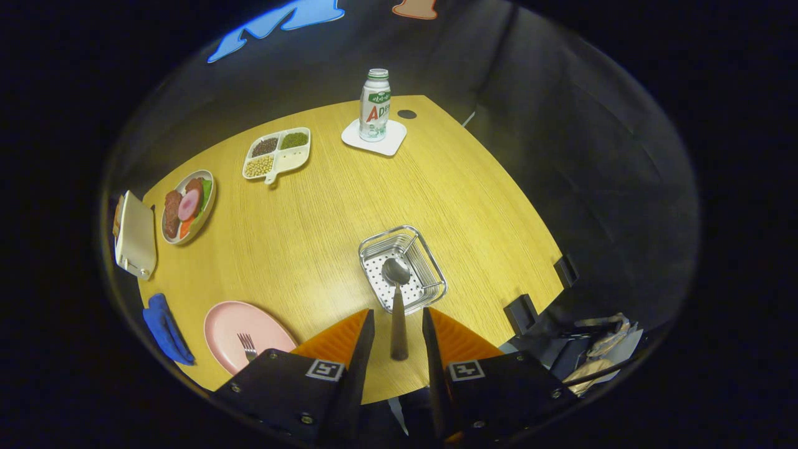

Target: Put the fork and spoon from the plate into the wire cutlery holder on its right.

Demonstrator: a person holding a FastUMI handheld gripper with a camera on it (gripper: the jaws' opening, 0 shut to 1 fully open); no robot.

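The spoon (397, 305) has its bowl down inside the wire cutlery holder (430, 265), over the perforated bottom. Its dark handle rises toward me between my fingers. My gripper (398, 312) hangs above the holder and is open, with a visible gap on each side of the handle, so neither finger presses on it. The fork (247, 346) lies on the pink plate (234, 321), which sits left of the holder and beside my left finger (349, 340).
Beyond the holder stand a bottle (375, 105) on a white coaster, a divided dish of beans (277, 154) and a plate of food (187, 206). A white box (134, 234) and a blue cloth (163, 327) lie by the left edge. Black clamps (520, 312) grip the right edge.
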